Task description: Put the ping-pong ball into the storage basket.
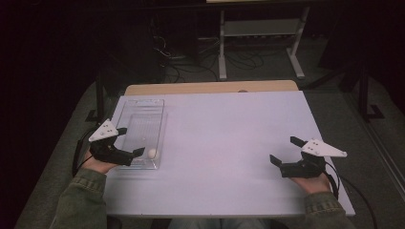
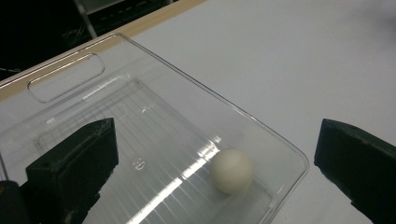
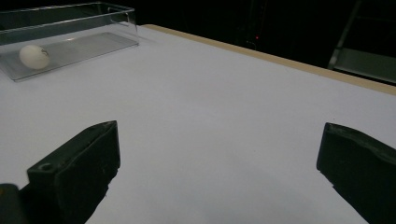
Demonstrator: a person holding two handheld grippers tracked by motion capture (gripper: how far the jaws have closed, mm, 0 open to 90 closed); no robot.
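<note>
High view puts my left gripper wide open and empty over the clear tray's near end, where one white ball sits. It looks light, smooth and prone to roll; I'd pinch across its middle. My right gripper, open and empty, hovers over the counter.

Overhead forward-down, two low views (shared tray)

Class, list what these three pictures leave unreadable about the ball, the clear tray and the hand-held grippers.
- Ball: a small dark mark shows in the right gripper view, too small to read.
- Clear tray: its near end is cut off by the bottom edge of the left gripper view.
- Left hand-held gripper: its lower jaw overlaps the tray's near rim in the high view; contact cannot be told.
</note>
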